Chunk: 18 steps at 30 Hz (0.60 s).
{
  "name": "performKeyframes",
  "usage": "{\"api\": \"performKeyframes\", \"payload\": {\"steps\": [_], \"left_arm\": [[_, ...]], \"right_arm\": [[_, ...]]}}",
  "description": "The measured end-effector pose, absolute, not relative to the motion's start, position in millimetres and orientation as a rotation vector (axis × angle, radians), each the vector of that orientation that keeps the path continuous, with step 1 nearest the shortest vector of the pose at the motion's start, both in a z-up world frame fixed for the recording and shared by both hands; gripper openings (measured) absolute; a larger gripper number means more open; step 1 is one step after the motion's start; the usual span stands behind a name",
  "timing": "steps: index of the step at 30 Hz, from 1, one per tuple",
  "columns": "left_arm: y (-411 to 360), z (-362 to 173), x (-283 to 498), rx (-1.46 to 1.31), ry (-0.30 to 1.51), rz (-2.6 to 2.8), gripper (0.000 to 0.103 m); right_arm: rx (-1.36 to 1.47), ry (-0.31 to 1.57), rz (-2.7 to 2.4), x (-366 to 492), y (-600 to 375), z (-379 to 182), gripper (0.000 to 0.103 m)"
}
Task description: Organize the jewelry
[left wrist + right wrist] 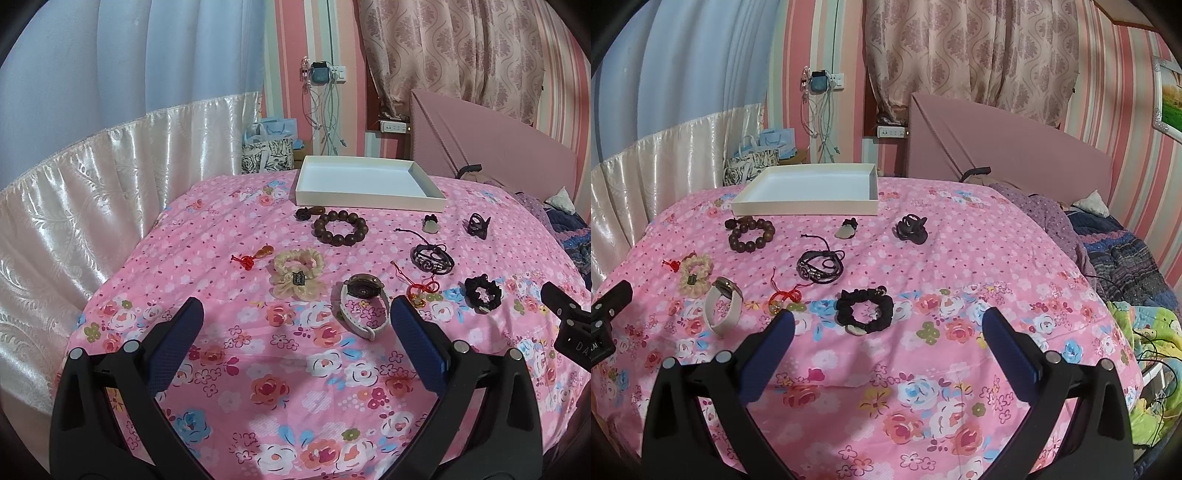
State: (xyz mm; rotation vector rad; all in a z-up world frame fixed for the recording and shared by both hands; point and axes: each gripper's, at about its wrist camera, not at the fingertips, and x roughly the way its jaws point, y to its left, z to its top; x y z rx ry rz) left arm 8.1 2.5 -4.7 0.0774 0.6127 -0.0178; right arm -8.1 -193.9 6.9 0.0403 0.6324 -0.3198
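Left gripper [297, 314]: nearest the lens in left wrist view, blue-padded fingers spread wide, holding nothing, above the floral bedspread [280, 387]; its black body also shows at left edge of right wrist view.
Right gripper [888, 321]: fingers spread wide too, nothing between them; its body pokes in at right edge of left view.
Watch [364, 302]: white strap, dark face, on its side just ahead of left gripper's right finger; closest piece to that gripper.
Black scrunchie [865, 308]: just ahead of right gripper, betw. its fingertips in that view, lying flat.
Red cord charm [419, 290]: betw. watch and black scrunchie, apart from both.
Cream scrunchie [297, 275]: left of watch, dark tag on it; a 2nd red-knot charm [255, 256] w/ amber bead just beside it on the left.
Wood bead bracelet [340, 228]: further back, near the tray front; small dark knot w/ brown bead touching or nearly touching its left side, can't tell which.
Black cord bracelet [432, 257]: right of centre, loose cord end trailing away.
Pale pendant [431, 224]: behind the cord bracelet, dark knot on top.
Black claw clip [911, 229]: furthest right of the pieces, well apart from the rest.
White tray [369, 199]: shallow, at far edge of bedspread, nothing inside; all jewelry lies outside it.
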Motion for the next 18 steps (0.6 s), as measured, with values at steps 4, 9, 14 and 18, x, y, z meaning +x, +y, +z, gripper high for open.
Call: {"api": "performKeyframes", "payload": {"steps": [4,9,14,18], "left_arm": [[1.7,-4.8,7.9,0.075,0.615,-0.013,0.1],[2.7,-4.4,8.0,0.074,0.618,-0.014,0.1],[3.4,-5.4,11.2,0.078,0.624,-0.014,0.1],[3.5,-8.2,16.3,0.077,0.632,-0.015,0.1]], "right_arm": [[0.039,0.633,-0.319,-7.6,-193.4,6.8,0.101],[0.037,0.638,-0.317,-5.1,-190.6,2.5,0.101],[0.037,0.642,-0.314,-2.5,-190.2,-0.2,0.101],[0.041,0.656,-0.308,3.8,-190.3,-4.6,0.101]]}}
